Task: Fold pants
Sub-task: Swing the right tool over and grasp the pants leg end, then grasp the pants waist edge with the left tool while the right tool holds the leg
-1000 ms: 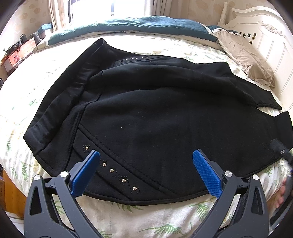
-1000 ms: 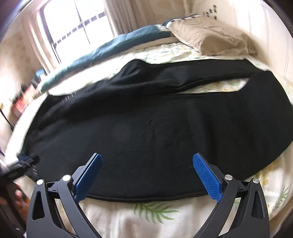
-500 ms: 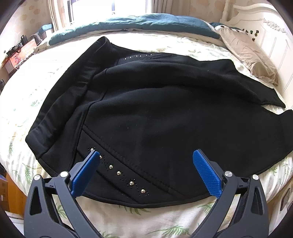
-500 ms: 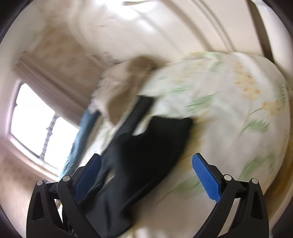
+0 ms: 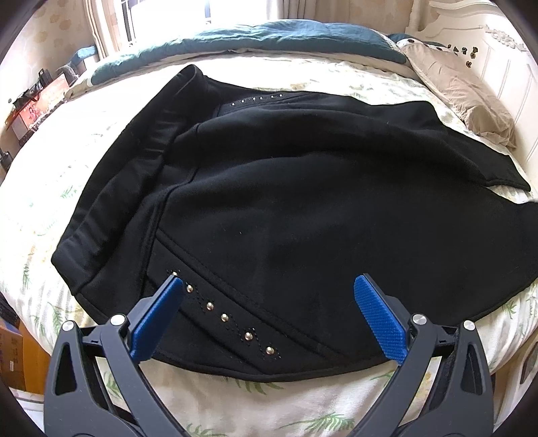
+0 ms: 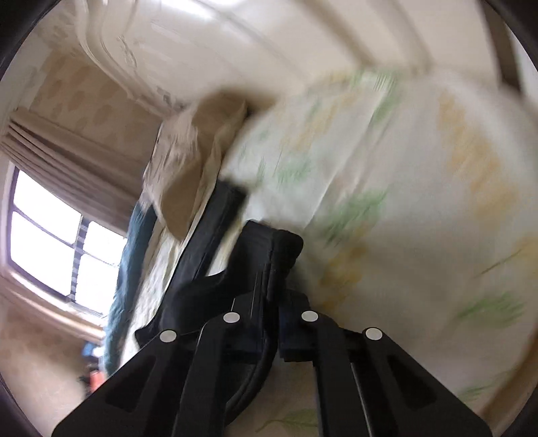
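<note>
A bedroom. A bed (image 5: 269,403) with a cream sheet printed with green leaves fills the left wrist view. A teal blanket (image 5: 269,40) lies along its far edge below a bright window (image 5: 168,16). A tan pillow (image 5: 460,97) rests against the white headboard (image 5: 504,50) at the right.

Black pants (image 5: 285,208) lie flat across the bed, their long axis running left to right: waistband at the left, legs stretching right toward the headboard. Metal studs dot the near hip.

The left gripper (image 5: 267,312) hovers over the near edge, jaws wide apart, holding nothing.

The right wrist view is blurred and tilted. The right gripper (image 6: 270,302) is clenched on a pant leg hem (image 6: 269,255).
</note>
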{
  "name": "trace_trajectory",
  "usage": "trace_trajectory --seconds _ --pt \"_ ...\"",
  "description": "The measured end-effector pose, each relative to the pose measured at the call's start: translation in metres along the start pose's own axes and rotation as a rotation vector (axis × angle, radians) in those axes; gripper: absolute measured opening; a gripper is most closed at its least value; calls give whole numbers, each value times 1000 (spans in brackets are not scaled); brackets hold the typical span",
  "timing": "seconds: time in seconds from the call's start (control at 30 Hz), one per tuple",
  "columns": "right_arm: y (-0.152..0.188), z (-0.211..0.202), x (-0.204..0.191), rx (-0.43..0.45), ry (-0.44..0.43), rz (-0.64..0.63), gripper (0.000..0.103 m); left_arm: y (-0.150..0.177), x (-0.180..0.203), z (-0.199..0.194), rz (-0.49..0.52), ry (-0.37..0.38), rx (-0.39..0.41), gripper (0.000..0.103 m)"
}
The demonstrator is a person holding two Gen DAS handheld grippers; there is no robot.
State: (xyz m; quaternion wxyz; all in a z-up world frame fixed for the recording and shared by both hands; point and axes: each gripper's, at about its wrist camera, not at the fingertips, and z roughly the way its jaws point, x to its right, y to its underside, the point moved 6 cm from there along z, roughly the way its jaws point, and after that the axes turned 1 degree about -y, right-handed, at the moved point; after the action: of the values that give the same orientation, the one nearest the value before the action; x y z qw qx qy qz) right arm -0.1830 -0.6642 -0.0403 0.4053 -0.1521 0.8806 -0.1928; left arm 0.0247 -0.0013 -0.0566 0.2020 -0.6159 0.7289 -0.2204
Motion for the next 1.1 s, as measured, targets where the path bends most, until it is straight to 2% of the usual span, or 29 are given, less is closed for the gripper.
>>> trace_trajectory --seconds 0.03,0.13,0.23,0.3,0.4,0.43,0.5,0.53,0.6,0.7,0.8,0.87,0.9,1.0,1.1 --pt "-2 -3 7 3 16 -2 6 -1 -1 1 0 3 5 101" --pt "8 12 33 -66 63 6 6 -2 -4 8 -10 19 -3 101" --pt "6 7 38 -47 22 26 7 -1 -9 19 -19 23 -35 101" --pt "4 -6 41 -12 47 41 15 0 -11 22 -14 20 -32 101" --pt "-2 -31 32 89 159 -18 35 2 -12 24 -10 34 -31 101" --pt "-2 -40 22 119 165 -45 42 3 -12 26 -13 39 -42 101" --pt "2 -43 -2 129 152 -108 47 3 -12 29 -8 44 -61 101" --pt "5 -43 -12 124 144 -138 53 3 -12 29 -4 46 -68 101" --pt "19 -33 -47 81 93 -222 58 0 -12 28 10 51 -75 101" --pt "46 -5 -104 -43 -39 -340 61 -10 -8 18 87 50 -80 101" --pt "77 36 -166 -192 -182 -460 66 -39 -10 -15 167 39 46 101" --pt "100 66 -205 -302 -259 -549 66 -72 -18 -34 188 67 140 101" --pt "111 80 -224 -342 -289 -592 66 -84 -22 -34 187 79 149 101" --pt "143 123 -281 -448 -360 -748 66 -137 -41 -6 209 138 116 101" --pt "166 164 -322 -535 -388 -847 67 -177 -67 42 216 98 52 101"
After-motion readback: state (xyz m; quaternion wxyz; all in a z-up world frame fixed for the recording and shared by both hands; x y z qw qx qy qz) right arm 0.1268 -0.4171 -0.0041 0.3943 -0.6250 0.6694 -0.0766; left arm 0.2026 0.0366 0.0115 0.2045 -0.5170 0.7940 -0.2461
